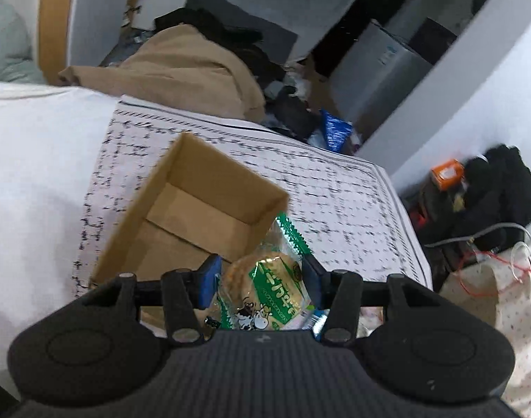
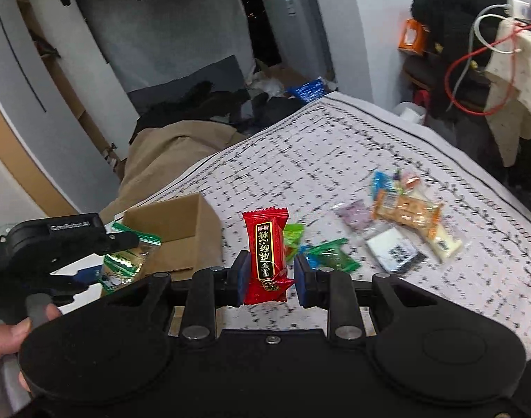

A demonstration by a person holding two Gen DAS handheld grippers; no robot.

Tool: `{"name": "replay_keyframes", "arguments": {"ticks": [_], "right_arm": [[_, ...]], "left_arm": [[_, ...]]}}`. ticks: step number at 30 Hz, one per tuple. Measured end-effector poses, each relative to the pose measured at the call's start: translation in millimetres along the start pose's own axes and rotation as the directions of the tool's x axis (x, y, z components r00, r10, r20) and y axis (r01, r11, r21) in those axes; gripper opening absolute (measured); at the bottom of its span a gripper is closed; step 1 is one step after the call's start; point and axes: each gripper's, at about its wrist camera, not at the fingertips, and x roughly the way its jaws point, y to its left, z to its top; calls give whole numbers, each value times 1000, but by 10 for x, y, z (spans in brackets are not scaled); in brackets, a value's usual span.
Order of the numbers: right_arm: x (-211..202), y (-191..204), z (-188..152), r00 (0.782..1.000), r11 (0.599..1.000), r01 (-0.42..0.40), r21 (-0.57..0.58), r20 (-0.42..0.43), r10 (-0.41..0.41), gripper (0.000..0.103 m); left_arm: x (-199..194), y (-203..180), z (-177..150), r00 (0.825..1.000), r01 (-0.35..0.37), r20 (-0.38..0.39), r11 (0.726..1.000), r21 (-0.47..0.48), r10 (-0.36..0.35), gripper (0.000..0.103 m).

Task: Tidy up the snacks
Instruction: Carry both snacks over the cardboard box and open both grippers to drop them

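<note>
An open cardboard box (image 1: 195,209) lies empty on the patterned bed cover (image 1: 335,202). My left gripper (image 1: 260,278) is shut on a green-and-clear wrapped biscuit pack (image 1: 265,289), held just beside the box's near right corner. In the right wrist view my right gripper (image 2: 270,275) is shut on a red candy packet (image 2: 267,254) that stands upright above the cover. The box (image 2: 182,230) sits to its left, and the left gripper (image 2: 91,261) with the green biscuit pack (image 2: 126,261) hovers at the box's near side.
Several loose snack packets (image 2: 398,223) lie on the cover to the right of the red packet. A tan cloth heap (image 1: 182,69) and dark clutter lie beyond the bed's far edge. A person's hand (image 2: 7,334) holds the left gripper's handle. Cables hang at the far right.
</note>
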Motion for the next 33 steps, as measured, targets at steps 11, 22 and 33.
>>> {"name": "replay_keyframes", "arguments": {"ticks": [11,22,33], "right_arm": [[397,396,28,996,997,-64,-38,-68,62,26],[800,826,25,986,991,-119,-63,-124,110,26],[1041,1030,21,981,987,-145,-66,-142,135,31]], "left_arm": [[140,447,369,999,-49,-4,992,-114,49,50],[376,682,501,998,-52,-49,987,-153,45,50],[431,775,579,998,-44,-39,987,-154,39,55]]}}
